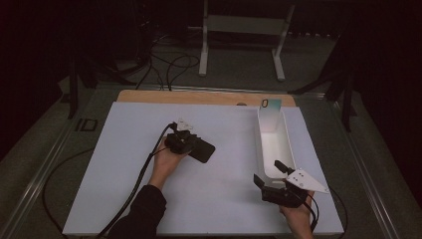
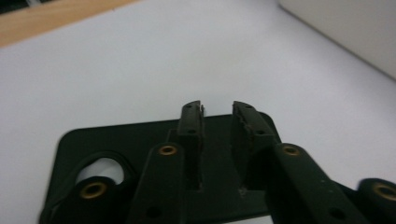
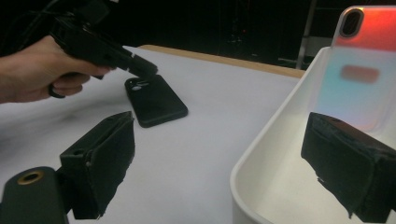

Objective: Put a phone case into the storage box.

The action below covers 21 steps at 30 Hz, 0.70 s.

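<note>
A: From the high view, what holds what?

B: A long white tray [image 1: 263, 144] stands at the right of the white mat [image 1: 124, 164], running near to far; an iridescent phone case [image 1: 270, 112] leans upright at its far end; the rest of the tray looks bare; a black phone case [image 1: 203, 149] lies flat on the mat near the centre, with the left gripper [image 1: 191, 142] right at its near-left end.

A: And the left gripper view?

B: It adds the close detail; the jaws stand narrow over the black phone case [image 2: 112, 135], with a small gap between them; I cannot tell whether the pads press on it; the tray wall [image 2: 355, 32] shows at far right.

A: The right gripper view?

B: The right gripper [image 3: 224, 158] has its jaws spread wide, gripping nothing; one sits outside the tray rim [image 3: 271, 126], the other over its inside; the iridescent case [image 3: 359, 70] shows a camera cutout, and the left gripper [image 3: 140, 67] touches the black case [image 3: 156, 100].
</note>
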Motion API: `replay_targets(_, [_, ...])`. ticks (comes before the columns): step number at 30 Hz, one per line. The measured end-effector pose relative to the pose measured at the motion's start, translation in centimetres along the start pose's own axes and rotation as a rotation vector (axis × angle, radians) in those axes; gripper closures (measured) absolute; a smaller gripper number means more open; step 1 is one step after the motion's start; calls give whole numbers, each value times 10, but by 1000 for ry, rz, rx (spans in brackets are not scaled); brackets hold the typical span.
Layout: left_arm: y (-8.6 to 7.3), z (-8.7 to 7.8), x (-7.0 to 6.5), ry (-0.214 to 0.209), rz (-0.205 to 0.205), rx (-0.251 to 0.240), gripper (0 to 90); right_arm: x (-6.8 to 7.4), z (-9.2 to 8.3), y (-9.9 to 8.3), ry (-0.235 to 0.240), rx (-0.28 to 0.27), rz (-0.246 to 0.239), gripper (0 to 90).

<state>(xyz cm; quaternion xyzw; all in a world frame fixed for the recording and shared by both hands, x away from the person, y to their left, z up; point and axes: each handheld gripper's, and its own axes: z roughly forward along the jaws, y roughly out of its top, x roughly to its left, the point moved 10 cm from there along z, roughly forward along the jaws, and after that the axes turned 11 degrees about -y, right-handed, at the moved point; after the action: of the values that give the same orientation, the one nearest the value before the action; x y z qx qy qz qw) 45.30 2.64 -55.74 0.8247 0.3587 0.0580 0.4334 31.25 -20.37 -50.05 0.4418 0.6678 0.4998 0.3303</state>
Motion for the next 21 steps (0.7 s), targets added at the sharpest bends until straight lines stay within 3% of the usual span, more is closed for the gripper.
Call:
replay_targets(4, [-2, 11, 1, -6, -24, 0, 895, 1, 0, 0, 1, 0, 3, 97])
replay_targets(11, [-3, 36, -3, -7, -31, 49, 899, 1, 0, 1, 4, -3, 5, 98])
replay_targets(21, [5, 54, -5, 4, -36, 99, 898, -1, -1, 1, 5, -6, 12, 98])
